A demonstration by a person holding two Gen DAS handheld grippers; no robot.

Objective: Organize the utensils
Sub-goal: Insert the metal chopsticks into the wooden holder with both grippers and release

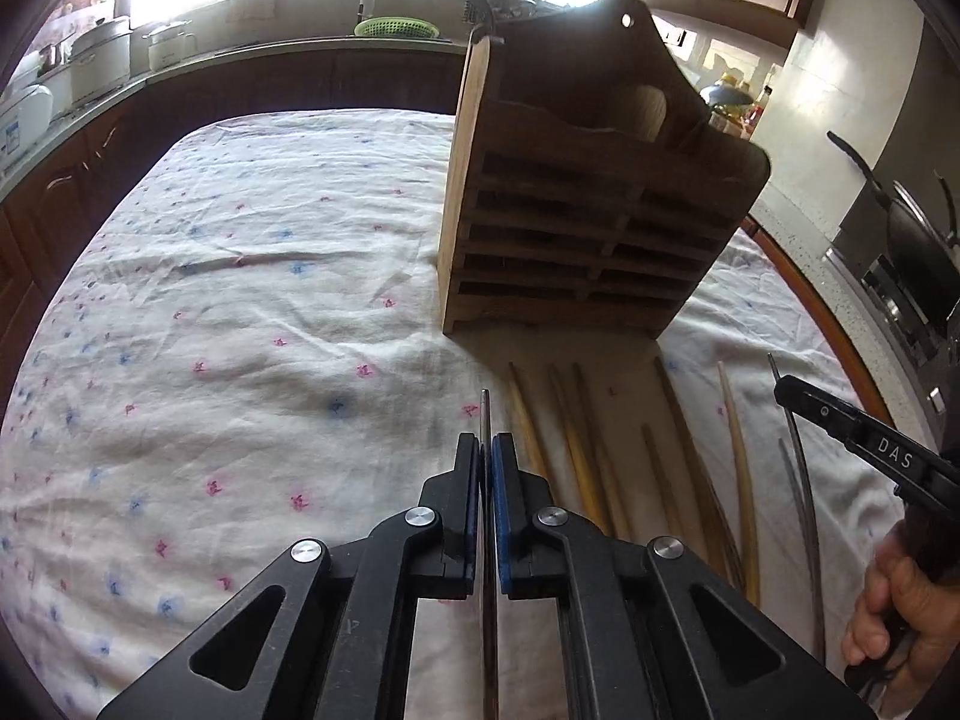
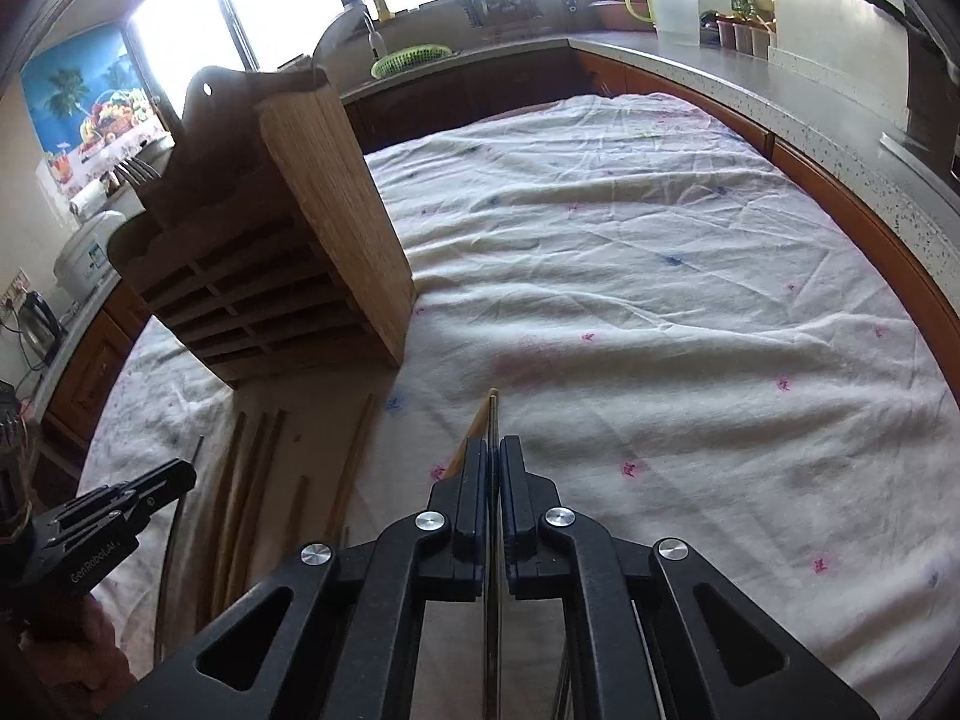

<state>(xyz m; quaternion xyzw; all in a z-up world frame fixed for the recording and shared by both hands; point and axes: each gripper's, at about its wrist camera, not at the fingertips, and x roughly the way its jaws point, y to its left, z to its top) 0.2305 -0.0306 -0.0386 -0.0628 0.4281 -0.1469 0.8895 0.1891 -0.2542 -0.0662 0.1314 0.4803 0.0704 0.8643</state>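
the left gripper (image 1: 486, 450) is pinched nearly shut on a thin metal chopstick (image 1: 485, 414), whose tip pokes out ahead of the pads. the right gripper (image 2: 493, 456) is likewise closed to a sliver on a metal chopstick (image 2: 492, 420), with a wooden chopstick (image 2: 474, 432) lying just beside or under it; i cannot tell if that one is gripped too. both hover low over the cloth (image 1: 240, 300). the wooden holder (image 1: 576, 228) stands upright ahead, a fork (image 2: 135, 171) already in its top. more loose chopsticks (image 1: 576, 450) lie on the cloth between the 2 grippers, in front of the holder. the step in hand looks like pick-up. next, each stick needs lifting, tipping upright and lowering into the holder's top opening, which is narrow.
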